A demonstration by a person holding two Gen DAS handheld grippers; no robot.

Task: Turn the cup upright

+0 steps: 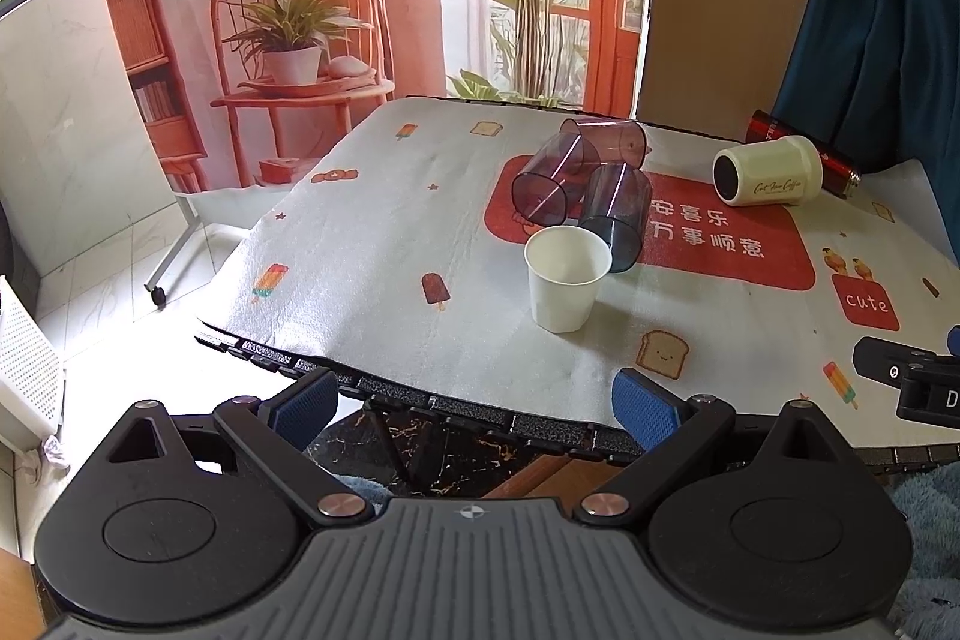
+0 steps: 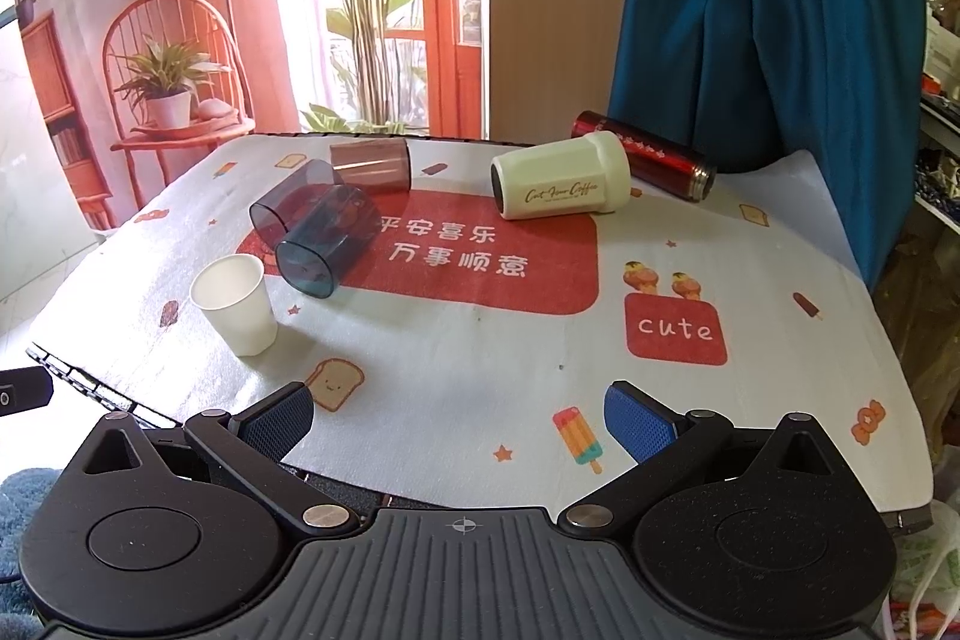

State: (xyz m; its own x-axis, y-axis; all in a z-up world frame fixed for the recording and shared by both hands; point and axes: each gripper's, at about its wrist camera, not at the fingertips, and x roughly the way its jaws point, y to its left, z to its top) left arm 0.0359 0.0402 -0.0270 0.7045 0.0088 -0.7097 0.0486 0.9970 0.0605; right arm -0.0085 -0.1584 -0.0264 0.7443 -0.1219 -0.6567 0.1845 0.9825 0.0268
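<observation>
A white paper cup (image 1: 567,277) (image 2: 235,304) stands upright on the table mat. Behind it three clear plastic cups lie on their sides: a purple one (image 1: 555,181) (image 2: 287,205), a dark blue one (image 1: 618,214) (image 2: 327,247) and a pink-brown one (image 1: 606,139) (image 2: 371,165). A cream coffee cup (image 1: 768,172) (image 2: 561,184) lies on its side further right. My left gripper (image 1: 480,409) is open and empty at the table's near edge. My right gripper (image 2: 462,421) is open and empty over the mat's front.
A red bottle (image 1: 804,151) (image 2: 645,154) lies on its side behind the cream cup. The right gripper's body shows in the left wrist view (image 1: 912,382). The printed mat (image 2: 480,376) covers the table. A blue curtain (image 2: 768,10) hangs at the back right.
</observation>
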